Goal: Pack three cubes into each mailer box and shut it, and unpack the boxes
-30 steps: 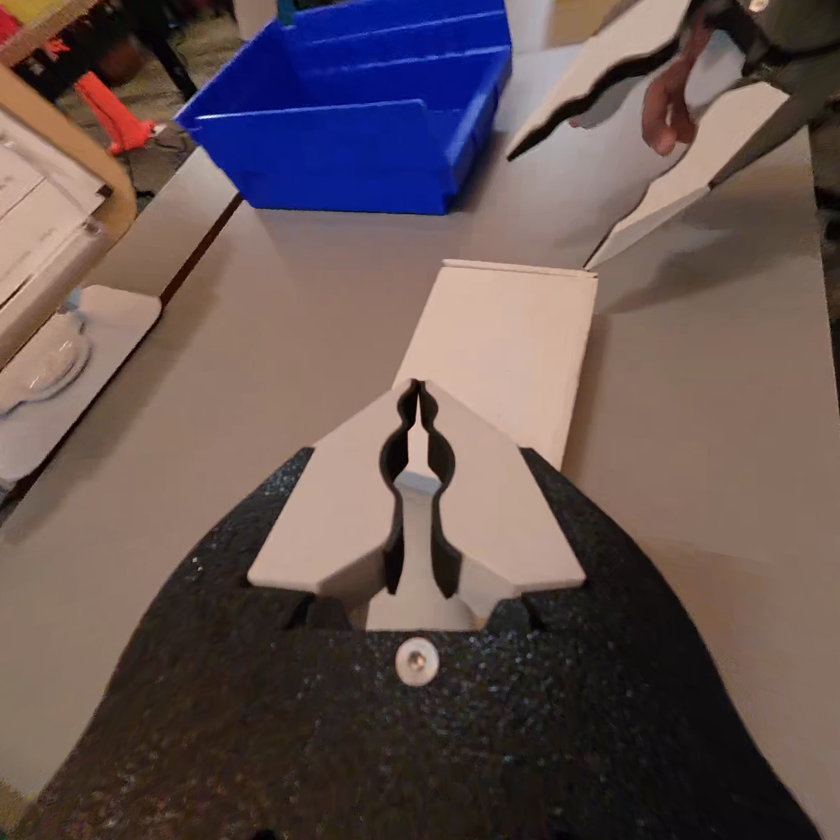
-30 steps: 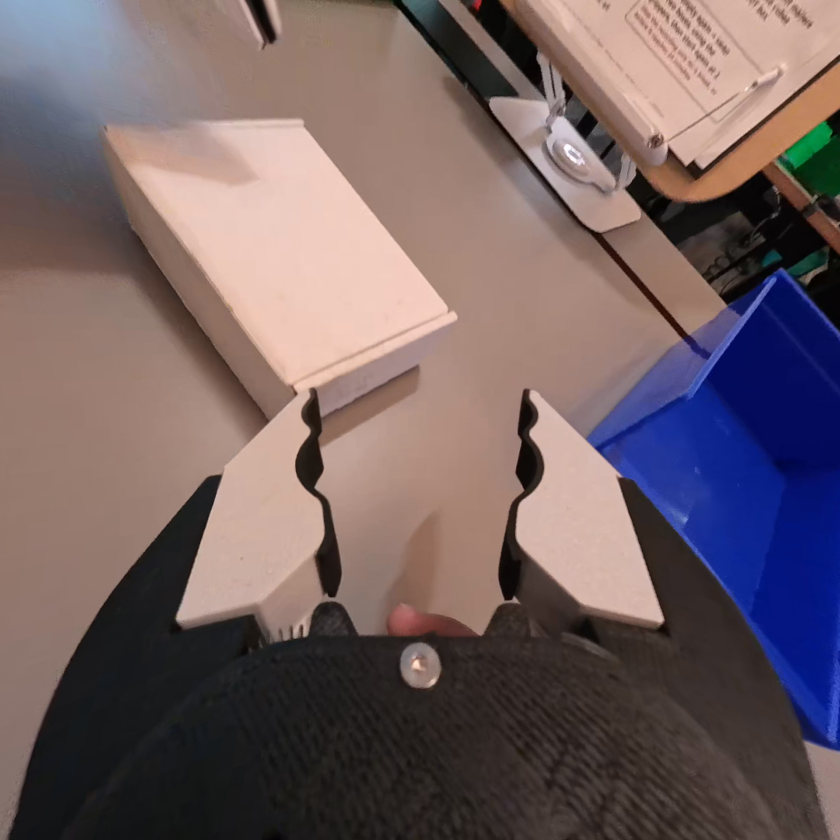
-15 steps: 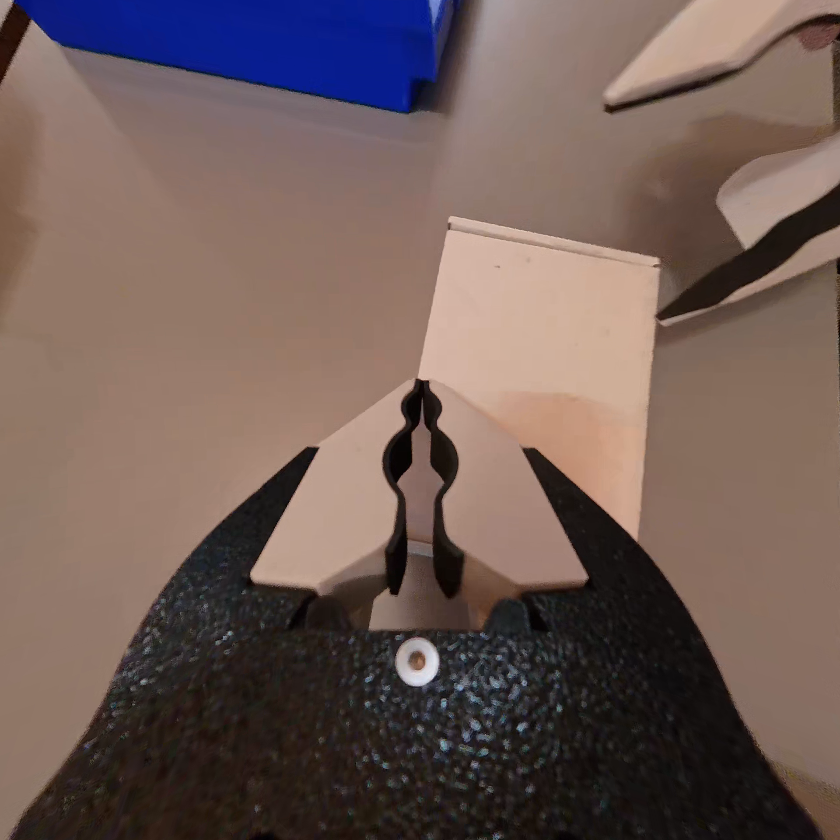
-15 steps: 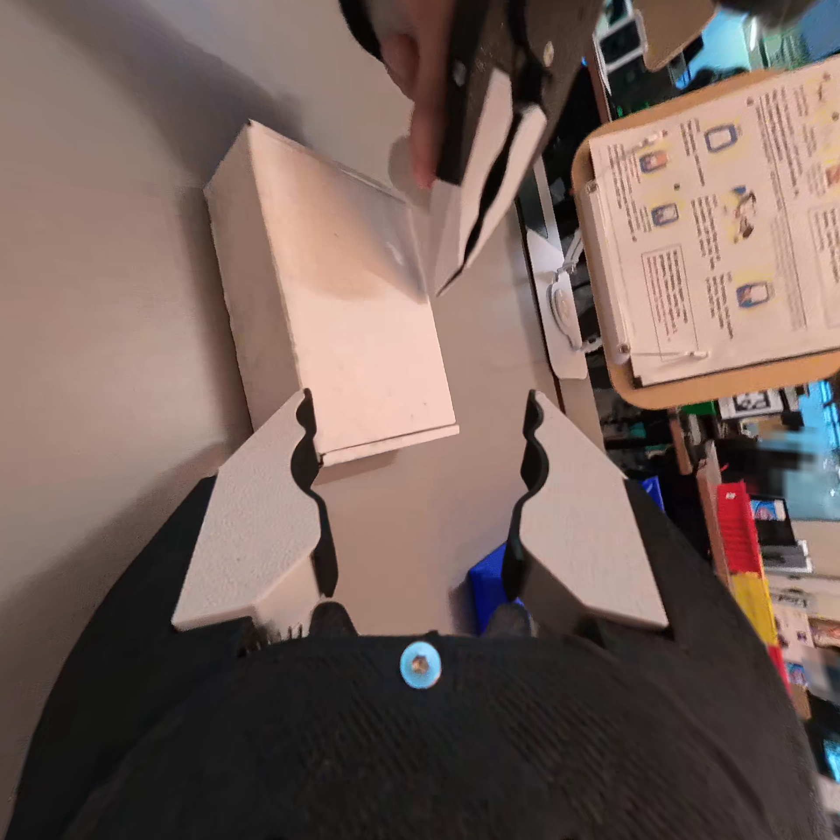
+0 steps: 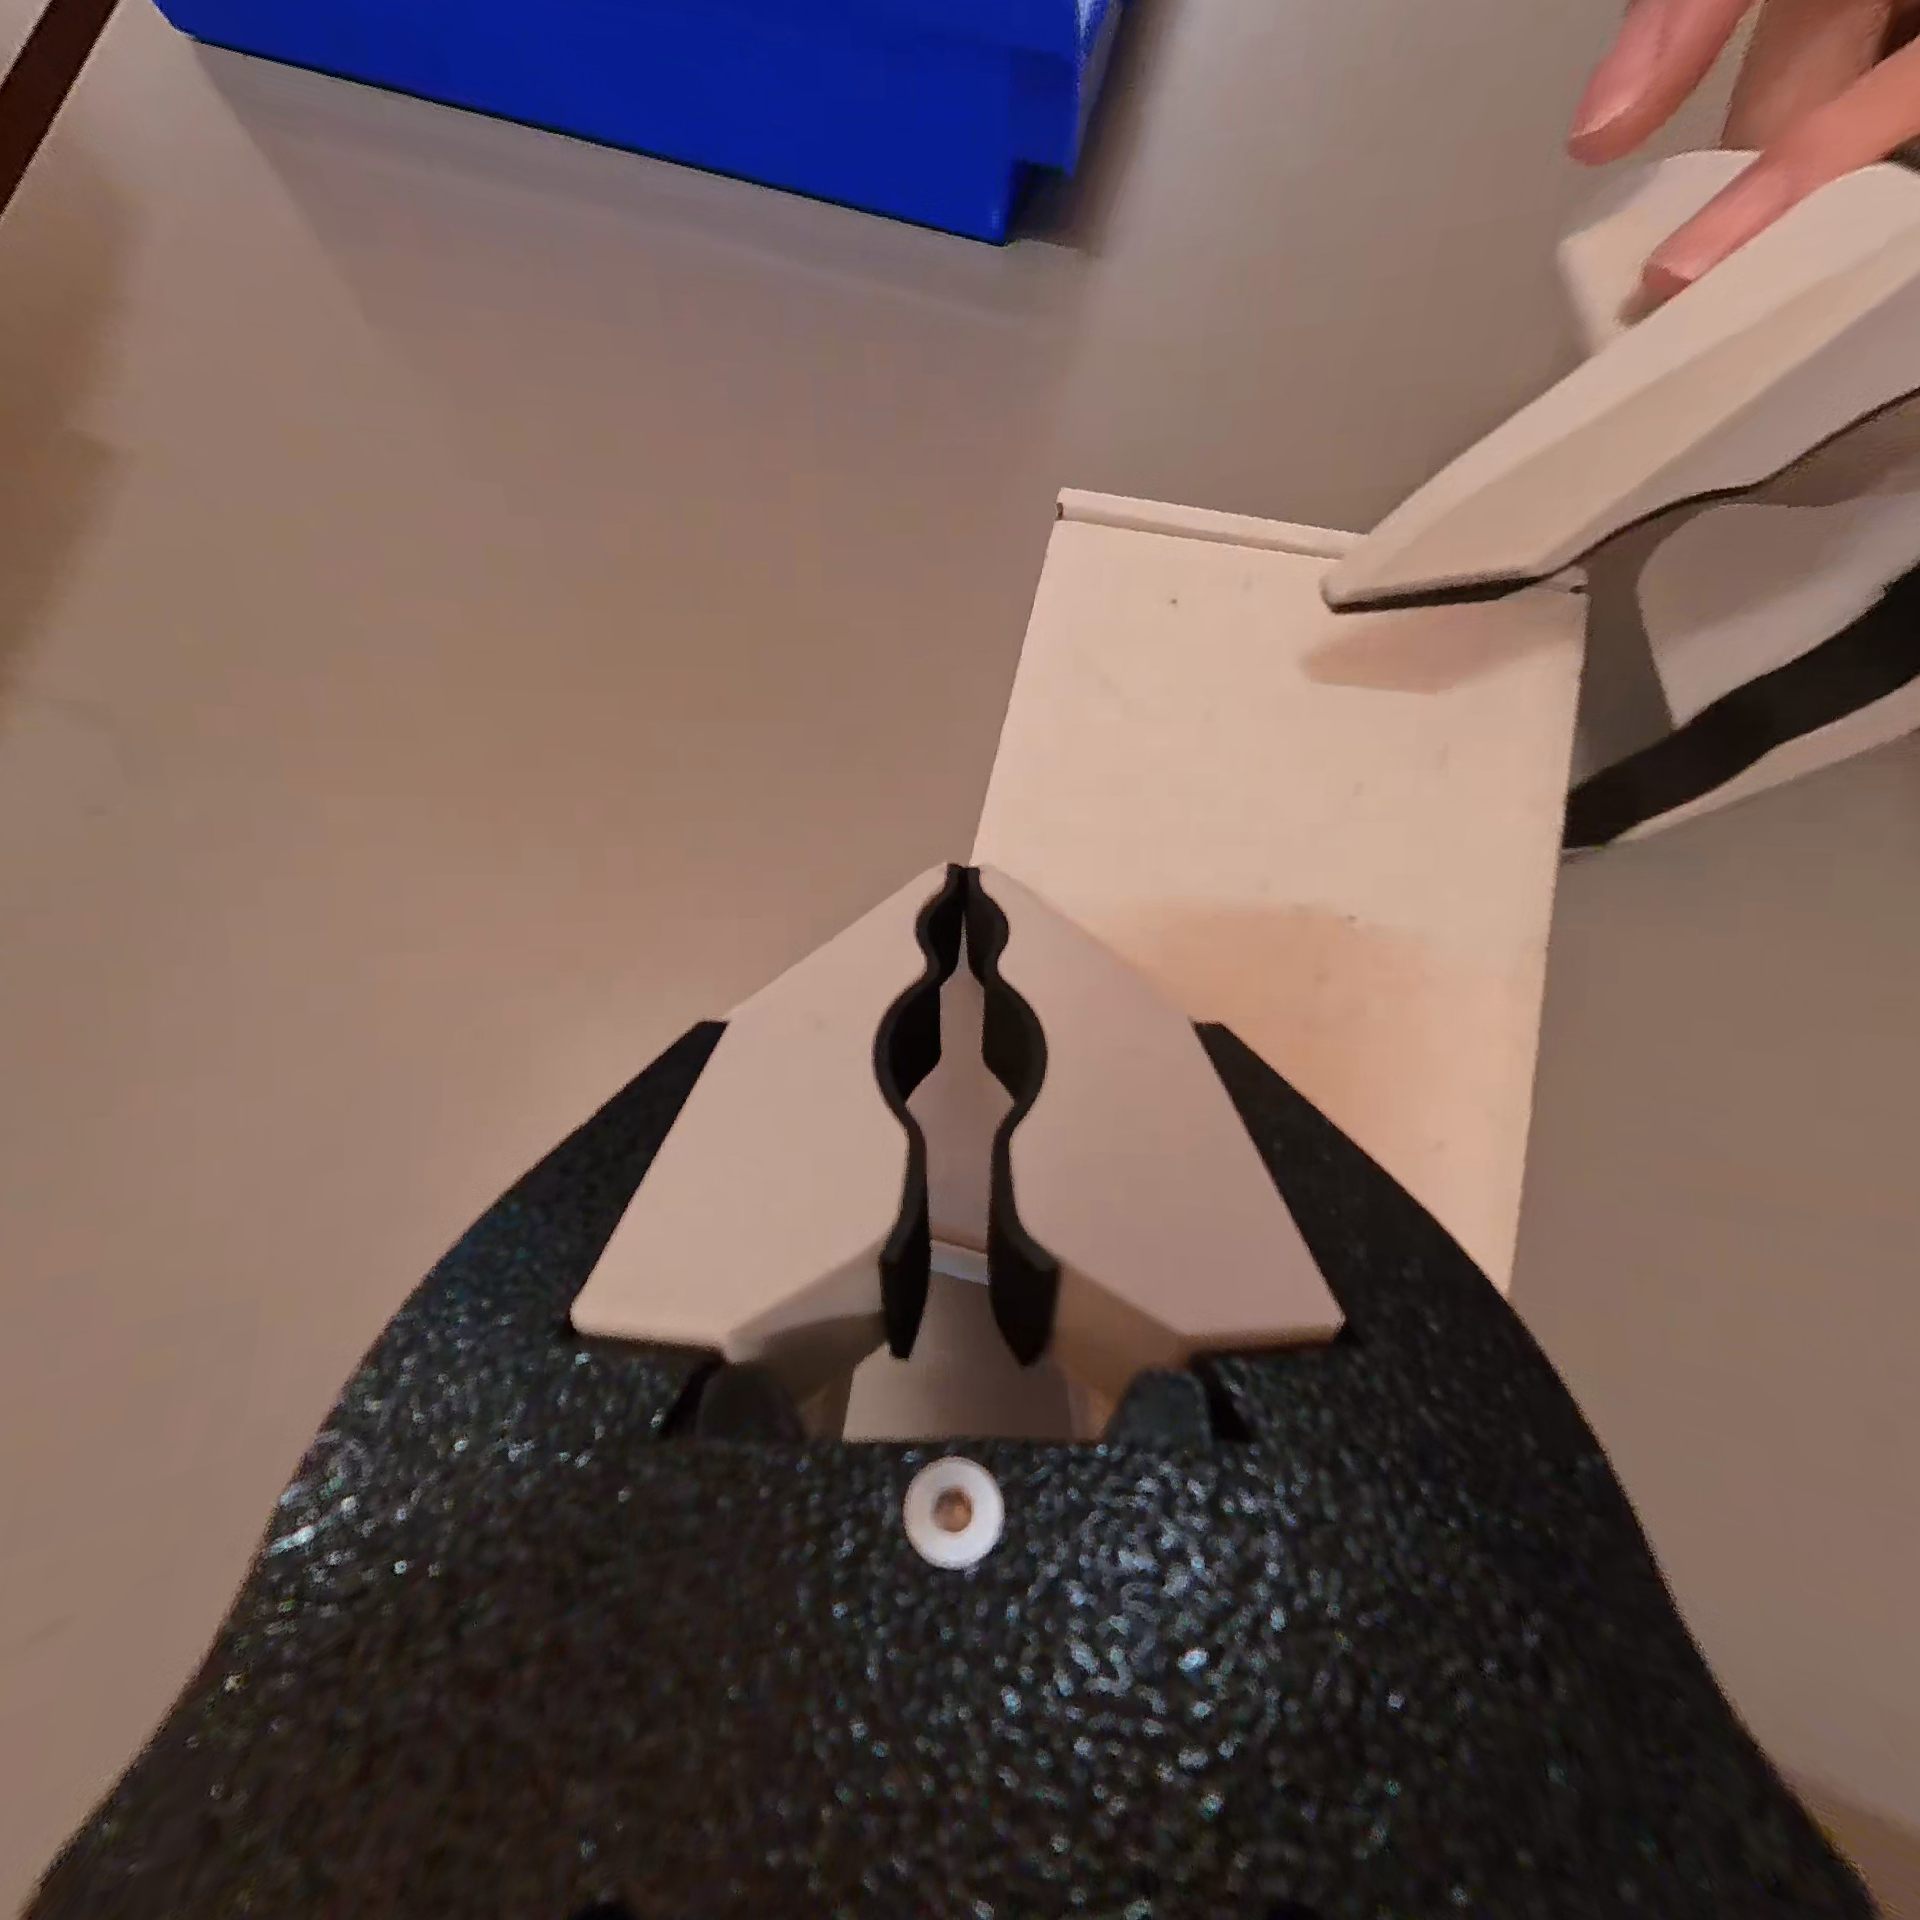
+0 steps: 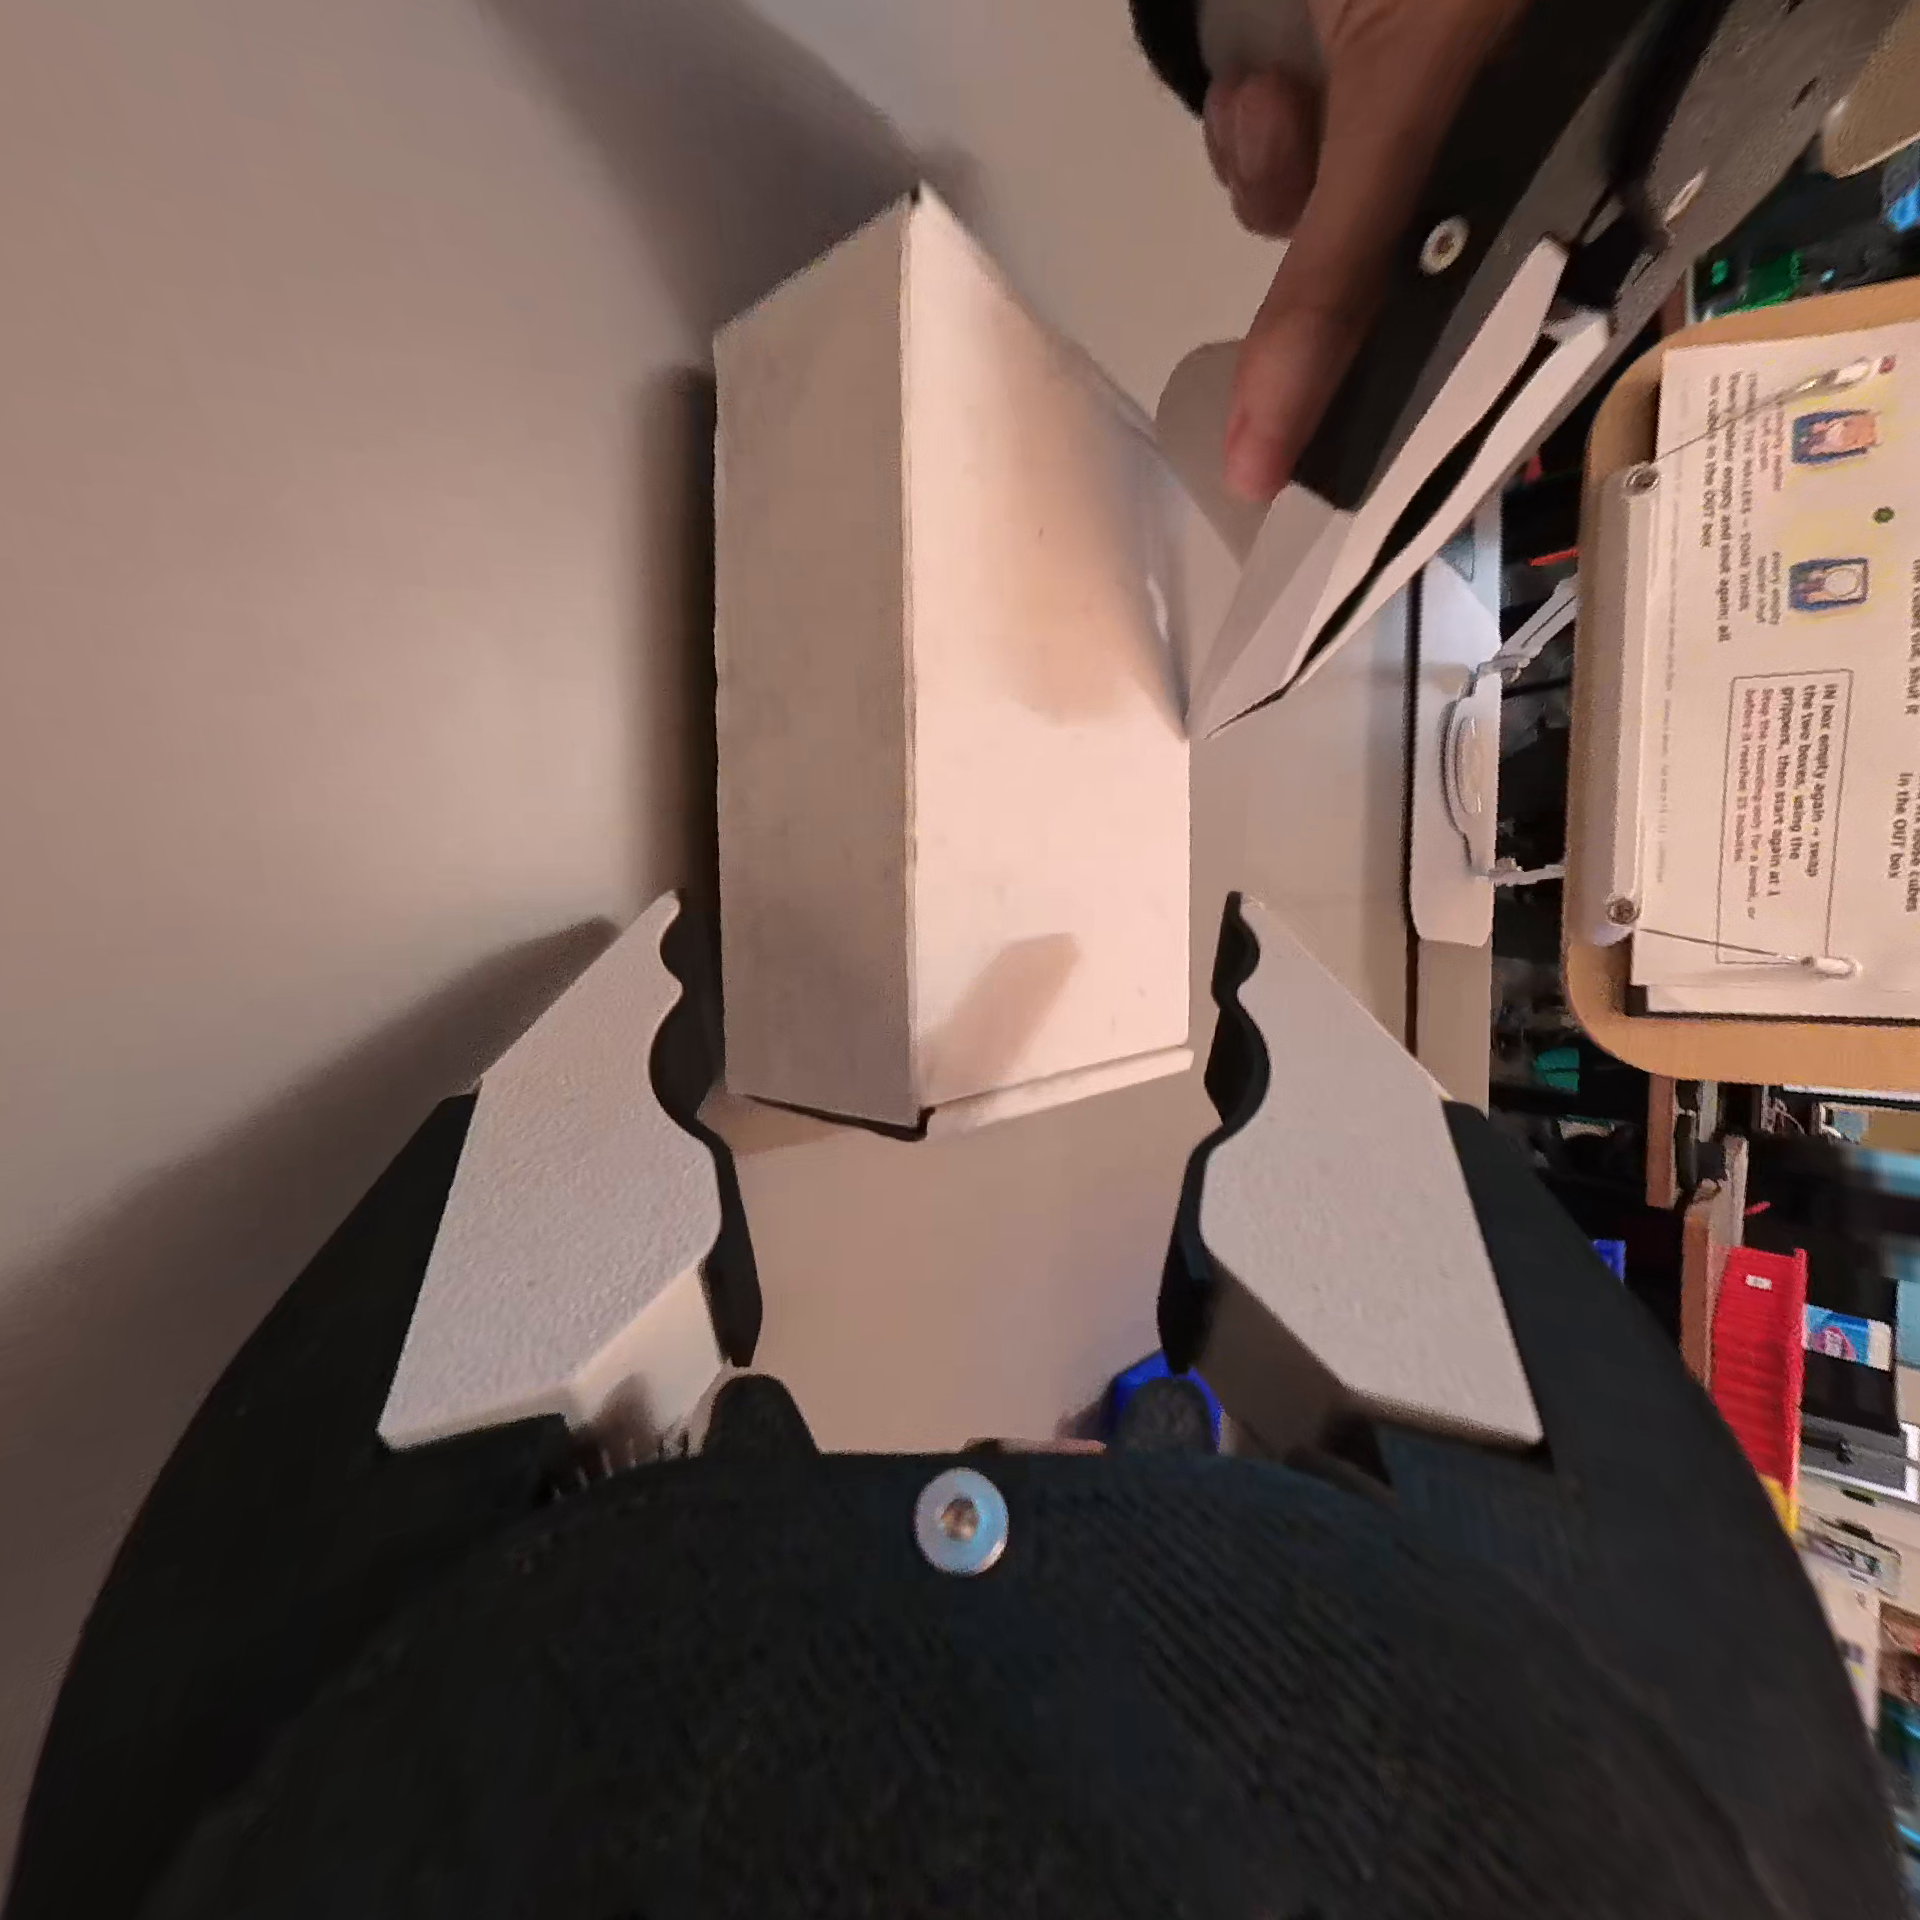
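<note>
A shut white mailer box lies on the grey table. My left gripper is shut and empty, with its tips at the box's near left edge. In the right wrist view this gripper touches the side edge of the box. My right gripper is open, and the near end of the box sits between its fingers. In the left wrist view the right gripper straddles the box's far right corner, one finger over the lid. No cubes are in view.
A blue bin stands at the far edge of the table beyond the box. A wooden board holding printed sheets stands on a white stand off the table's side, with cluttered shelves behind it. A hand holds the left gripper.
My right gripper has turned and moved in from beside the box until its open fingers straddle the box's end. My left gripper has stayed shut at the box's opposite end.
</note>
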